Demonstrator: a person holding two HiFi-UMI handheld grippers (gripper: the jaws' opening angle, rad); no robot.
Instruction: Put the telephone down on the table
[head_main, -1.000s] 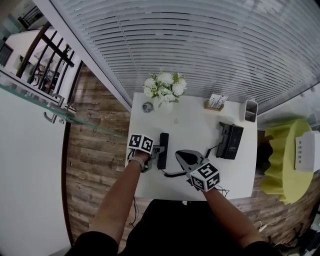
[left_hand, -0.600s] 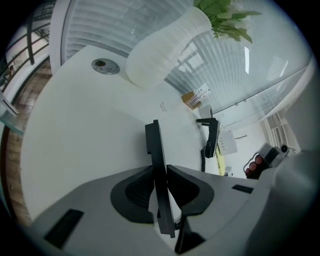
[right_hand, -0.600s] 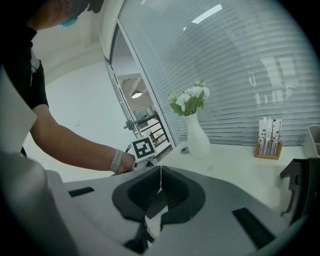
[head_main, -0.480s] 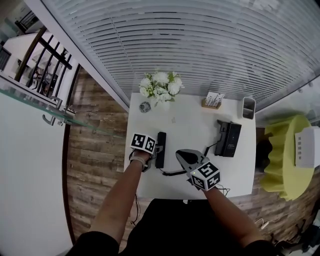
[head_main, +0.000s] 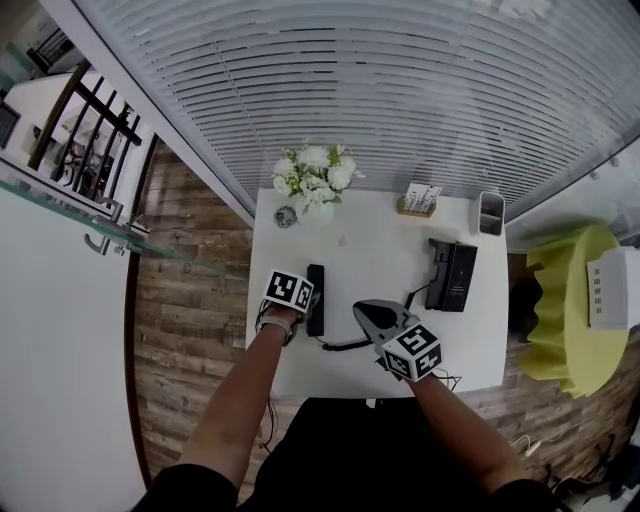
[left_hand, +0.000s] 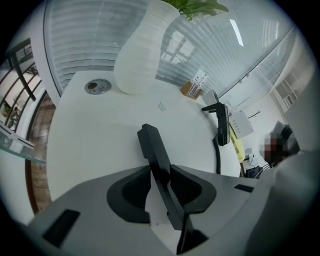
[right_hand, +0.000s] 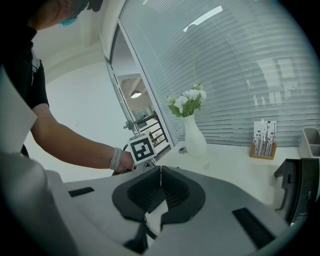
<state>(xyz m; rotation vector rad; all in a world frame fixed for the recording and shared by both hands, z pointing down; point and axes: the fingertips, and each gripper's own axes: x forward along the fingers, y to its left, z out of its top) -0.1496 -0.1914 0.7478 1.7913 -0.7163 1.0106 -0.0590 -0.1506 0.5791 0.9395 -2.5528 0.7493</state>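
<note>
Your left gripper (left_hand: 159, 174) fingers have just been opening and now sit loose around the handset (left_hand: 150, 142). It's lying on the desk (head_main: 380, 250), left side, well apart from the phone base (head_main: 452, 275). Your right gripper (right_hand: 161, 171) fingers are closed on nothing.

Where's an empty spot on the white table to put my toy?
The biggest bare patch is the middle of the table, between the handset, the phone base and the flowers. The front right corner, below the phone base, is bare too. The back edge is crowded: flowers, card holder, grey cup. The cord clutters the front left.
</note>
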